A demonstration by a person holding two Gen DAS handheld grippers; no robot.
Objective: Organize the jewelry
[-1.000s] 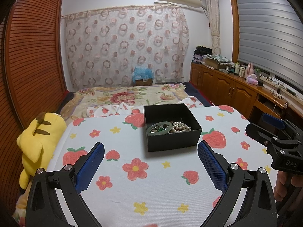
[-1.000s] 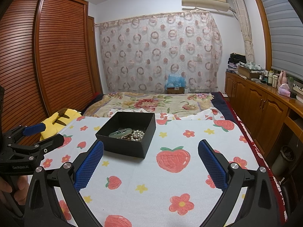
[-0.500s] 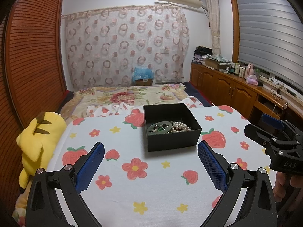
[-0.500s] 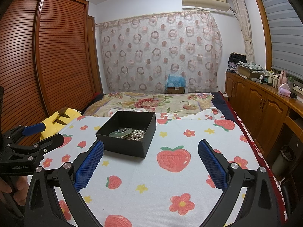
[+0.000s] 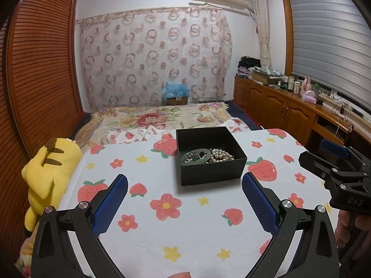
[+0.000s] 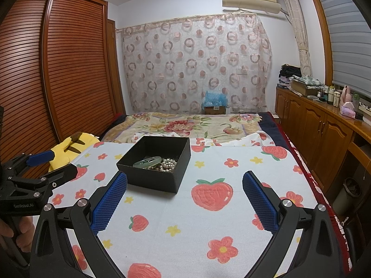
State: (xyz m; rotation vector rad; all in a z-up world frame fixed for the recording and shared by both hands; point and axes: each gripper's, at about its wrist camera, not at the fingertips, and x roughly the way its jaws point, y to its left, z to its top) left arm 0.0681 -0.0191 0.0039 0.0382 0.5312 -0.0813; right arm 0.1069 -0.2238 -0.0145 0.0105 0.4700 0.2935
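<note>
**Right tongs drift slightly; little else moves**

In the left wrist view, the right tongs (image 5: pixel 324 153) sit a touch further left and lower at the right edge than a second ago, their tip reaching a little further in over the strawberry-print cloth (image 5: pixel 185 236). The fingers (image 5: pixel 345 227) of the hand holding them show a bit more below the black body. In the right wrist view, the left tongs (image 6: pixel 49 164) shift by a hair at most, too small to tell which way. The black box (image 5: pixel 209 159) sits a shade lower in the left wrist view, so that camera tips marginally.
</note>
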